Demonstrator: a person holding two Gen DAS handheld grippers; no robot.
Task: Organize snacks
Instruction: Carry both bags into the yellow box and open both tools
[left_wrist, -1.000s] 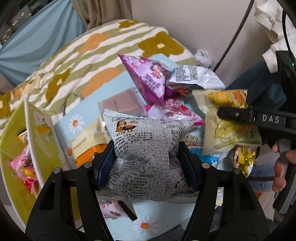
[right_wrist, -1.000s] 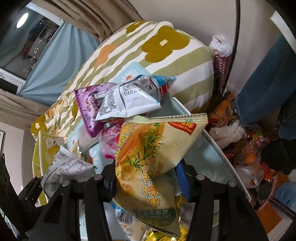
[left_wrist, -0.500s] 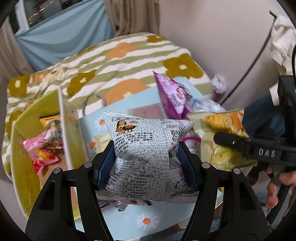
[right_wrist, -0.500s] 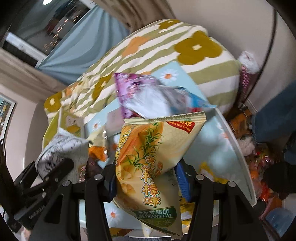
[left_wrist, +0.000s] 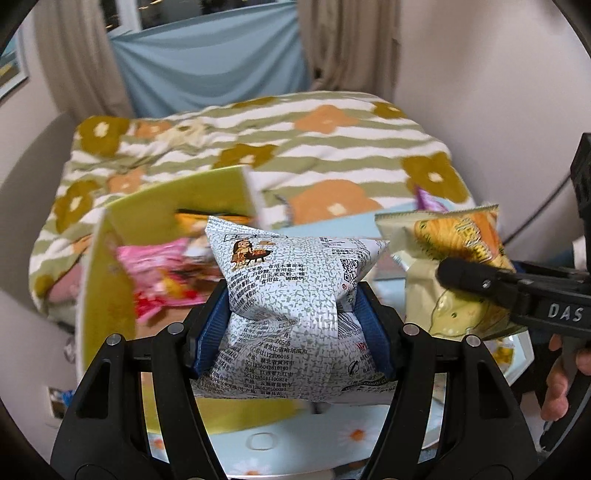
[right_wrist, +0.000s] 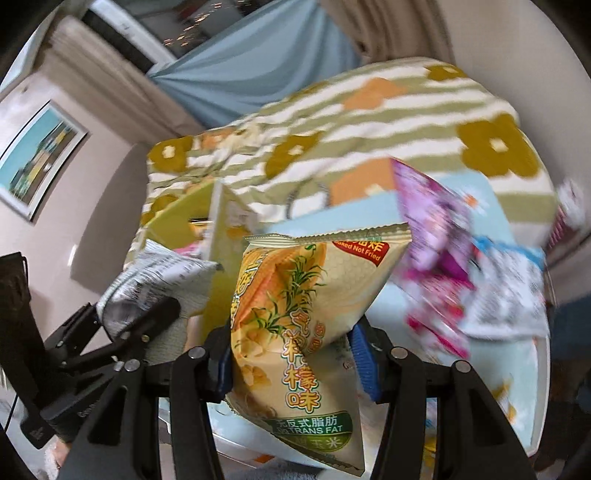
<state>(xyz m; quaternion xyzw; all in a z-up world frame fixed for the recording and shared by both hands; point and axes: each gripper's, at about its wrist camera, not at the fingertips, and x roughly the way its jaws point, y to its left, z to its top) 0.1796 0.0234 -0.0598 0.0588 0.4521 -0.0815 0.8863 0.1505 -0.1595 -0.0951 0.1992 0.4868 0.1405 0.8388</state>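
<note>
Our left gripper pinched a grey-speckled snack bag above the yellow-green box, while our right gripper clamped the yellow corn-snack packet over the blue tray.

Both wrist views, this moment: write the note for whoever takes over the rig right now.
Left gripper: shut on the grey-white speckled packet.
Right gripper: shut on the yellow corn-snack packet.
Yellow-green box sits left and already holds pink packets.
Purple packet and others lie on the pale blue daisy tray.
Left to do: drop both packets in the box, then clear the tray.
</note>
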